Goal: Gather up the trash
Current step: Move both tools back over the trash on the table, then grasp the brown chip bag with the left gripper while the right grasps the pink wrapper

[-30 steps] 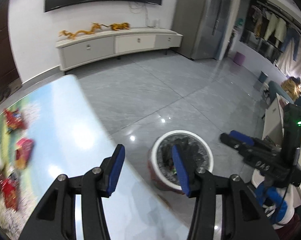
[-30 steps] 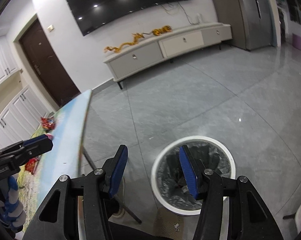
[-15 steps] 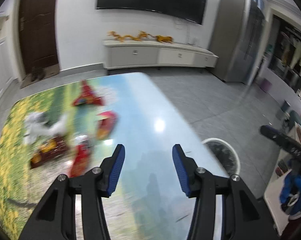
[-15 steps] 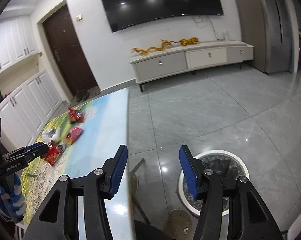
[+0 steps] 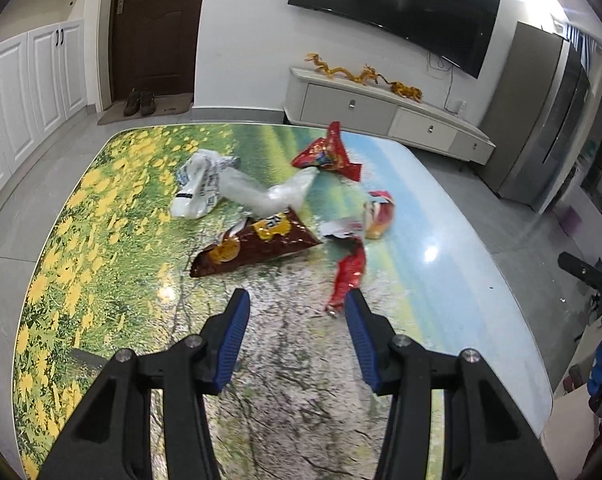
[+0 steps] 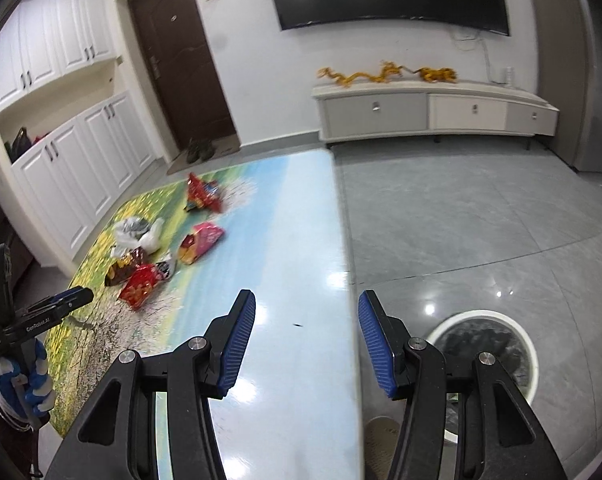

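Home living room: wall TV (image 5: pixel 397 4), low media cabinet (image 6: pixel 433 110), entry door (image 5: pixel 153 28), shoes (image 5: pixel 140 101)

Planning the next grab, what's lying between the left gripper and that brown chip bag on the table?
Only bare printed tablecloth separates the open left gripper from the brown chip bag, as the left wrist view shows.

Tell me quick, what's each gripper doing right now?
Left gripper: open, empty, above the table just short of the red wrapper.
Right gripper: open, empty, over the table edge.
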Demonstrator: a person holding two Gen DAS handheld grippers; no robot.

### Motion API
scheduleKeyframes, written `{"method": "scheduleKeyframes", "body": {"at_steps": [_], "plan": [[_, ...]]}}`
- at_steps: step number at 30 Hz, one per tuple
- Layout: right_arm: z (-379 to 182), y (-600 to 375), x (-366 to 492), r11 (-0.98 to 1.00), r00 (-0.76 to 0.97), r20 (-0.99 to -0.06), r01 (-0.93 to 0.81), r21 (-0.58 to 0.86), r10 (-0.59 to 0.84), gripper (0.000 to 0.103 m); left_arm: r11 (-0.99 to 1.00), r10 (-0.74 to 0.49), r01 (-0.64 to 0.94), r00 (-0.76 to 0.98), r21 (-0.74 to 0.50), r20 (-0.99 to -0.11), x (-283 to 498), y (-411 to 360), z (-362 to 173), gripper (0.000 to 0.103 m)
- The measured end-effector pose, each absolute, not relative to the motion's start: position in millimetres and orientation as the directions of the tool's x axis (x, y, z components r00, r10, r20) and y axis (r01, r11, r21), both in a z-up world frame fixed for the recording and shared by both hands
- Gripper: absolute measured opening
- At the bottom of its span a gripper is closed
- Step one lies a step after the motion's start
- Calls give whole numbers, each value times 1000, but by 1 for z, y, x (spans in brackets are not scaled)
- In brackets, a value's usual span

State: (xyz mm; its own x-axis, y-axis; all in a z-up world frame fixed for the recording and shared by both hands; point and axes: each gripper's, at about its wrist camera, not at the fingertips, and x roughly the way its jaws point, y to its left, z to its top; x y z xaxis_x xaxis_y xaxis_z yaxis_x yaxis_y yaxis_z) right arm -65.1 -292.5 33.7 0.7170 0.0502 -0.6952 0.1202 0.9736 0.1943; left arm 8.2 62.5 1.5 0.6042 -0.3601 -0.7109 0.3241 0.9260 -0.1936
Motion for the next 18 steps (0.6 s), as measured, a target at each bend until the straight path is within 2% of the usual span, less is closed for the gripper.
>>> {"method": "scheduleKeyframes", "body": {"at_steps": [8,14,18], "plan": [[20,-254,-9,982,668,-735,31,184,116,53,934,-343,301,604,-193,-719,46,78,-15,48],[9,-223,40,981,639,-750,-39,191,171,53,918,-355,367,596,-149,-720,73,75,-16,48],[-4,-203,74,974,614,-760,-69,218,213,58,898,-370,424,574,-121,-731,90,66,-22,53]]}}
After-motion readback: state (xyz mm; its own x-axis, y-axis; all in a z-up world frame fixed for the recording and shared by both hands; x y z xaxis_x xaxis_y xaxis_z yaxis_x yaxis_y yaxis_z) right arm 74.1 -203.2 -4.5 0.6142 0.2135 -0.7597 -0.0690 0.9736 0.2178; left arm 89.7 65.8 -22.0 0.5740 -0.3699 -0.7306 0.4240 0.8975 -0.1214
